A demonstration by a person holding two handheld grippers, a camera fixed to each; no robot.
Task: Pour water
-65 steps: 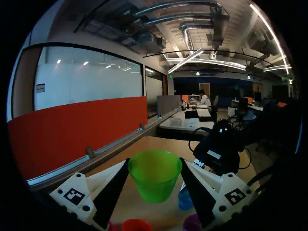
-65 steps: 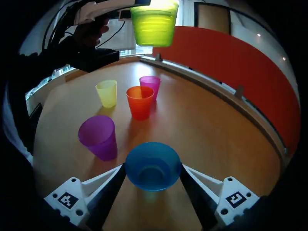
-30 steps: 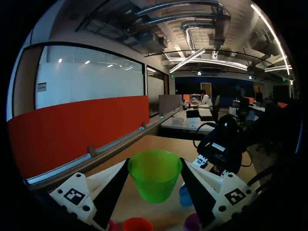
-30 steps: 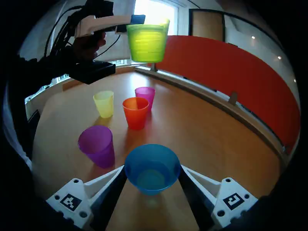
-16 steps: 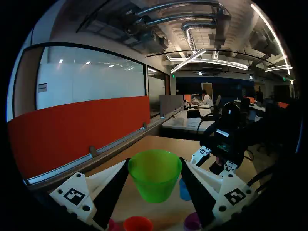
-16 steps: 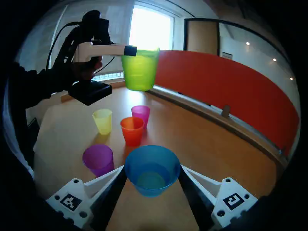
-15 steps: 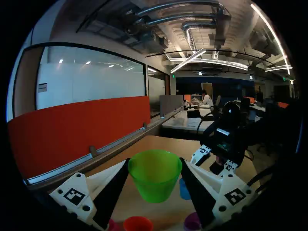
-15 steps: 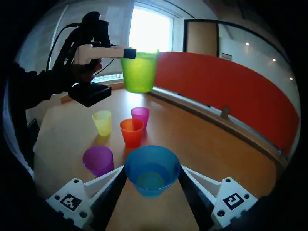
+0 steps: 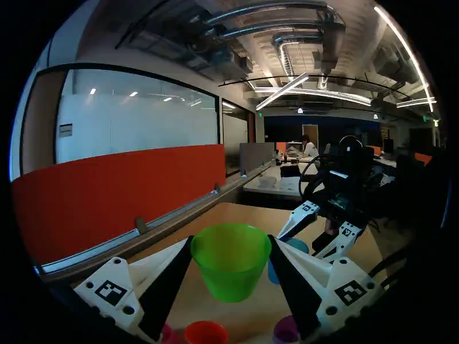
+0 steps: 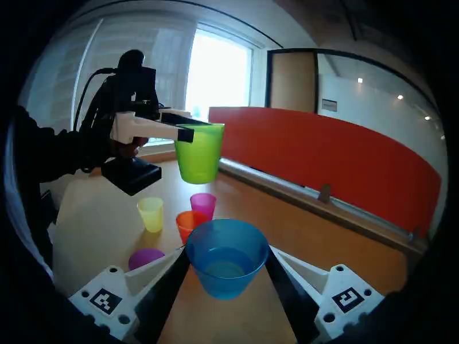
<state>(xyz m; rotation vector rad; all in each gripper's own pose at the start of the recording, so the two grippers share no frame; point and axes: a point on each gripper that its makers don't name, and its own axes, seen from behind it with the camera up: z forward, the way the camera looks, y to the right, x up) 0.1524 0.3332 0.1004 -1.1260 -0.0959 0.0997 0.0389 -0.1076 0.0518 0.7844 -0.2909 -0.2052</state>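
Left hand-held gripper tight on green cup, right hand-held gripper tight on blue cup

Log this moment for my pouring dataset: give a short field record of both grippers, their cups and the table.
left gripper: shut on translucent green plastic cup, raised, about upright
right gripper: shut on translucent blue plastic cup, some water seemingly inside
pouring: no stream visible
wooden table: yellow plastic cup, pink plastic cup, orange plastic cup, purple plastic cup, all standing open side up
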